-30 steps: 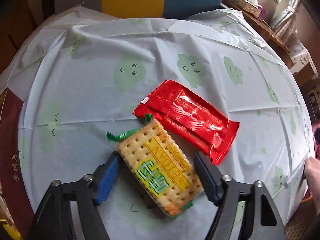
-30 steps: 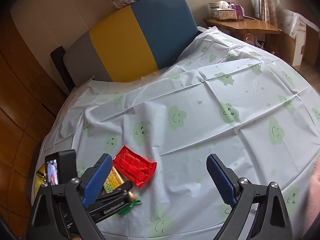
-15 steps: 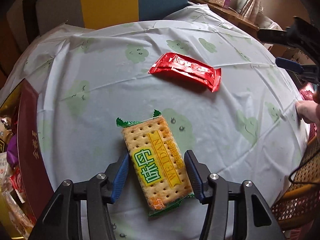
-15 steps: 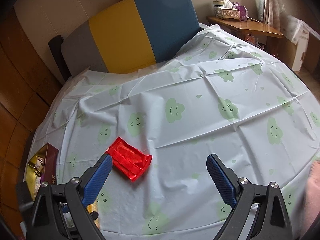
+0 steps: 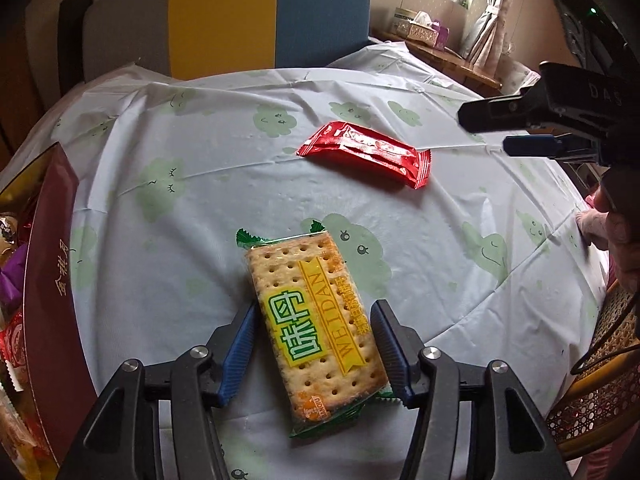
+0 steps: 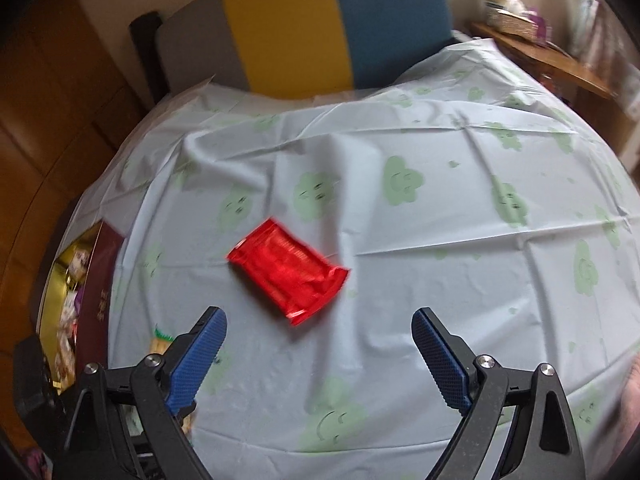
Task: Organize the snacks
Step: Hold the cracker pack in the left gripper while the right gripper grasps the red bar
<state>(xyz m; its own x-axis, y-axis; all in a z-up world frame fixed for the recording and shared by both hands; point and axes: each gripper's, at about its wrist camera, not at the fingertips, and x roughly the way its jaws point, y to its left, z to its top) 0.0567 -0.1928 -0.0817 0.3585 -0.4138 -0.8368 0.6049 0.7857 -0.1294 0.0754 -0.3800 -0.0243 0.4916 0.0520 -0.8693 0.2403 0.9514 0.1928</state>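
Looking first through the left wrist view, we are finding the cracker packet point(image 5: 314, 326) lying between the jaws of the left gripper point(image 5: 314, 354), its long axis running nearly straight ahead along the fingers point(image 5: 239, 350), tilted slightly so the far end leans left. The jaws are standing closed in on the packet's long sides, the blue pads touching or all but touching the wrapper; we are judging this a pinch across the short width. We are noting the maroon box point(image 5: 50, 280) at the left edge, with wrapped snacks inside it, so the coming carry is likely running leftward. The red packet point(image 5: 366, 154) is lying farther ahead and to the right on the cloud-print tablecloth point(image 5: 180, 168), well apart from the crackers. The right gripper point(image 5: 528, 136) is showing at the right margin, near that red packet's right end.

Turning to the right wrist view, which is blurring, we are seeing the right gripper point(image 6: 320, 356) with jaws spread wide and holding nothing. The red packet point(image 6: 288, 270) is lying ahead of the gap and a little left of centre, its long axis running diagonally, upper left to lower right. This hand is clearly the nearer one to it. A squarer grip is probably calling for a twist of the wrist so the jaws cross the packet's short width.
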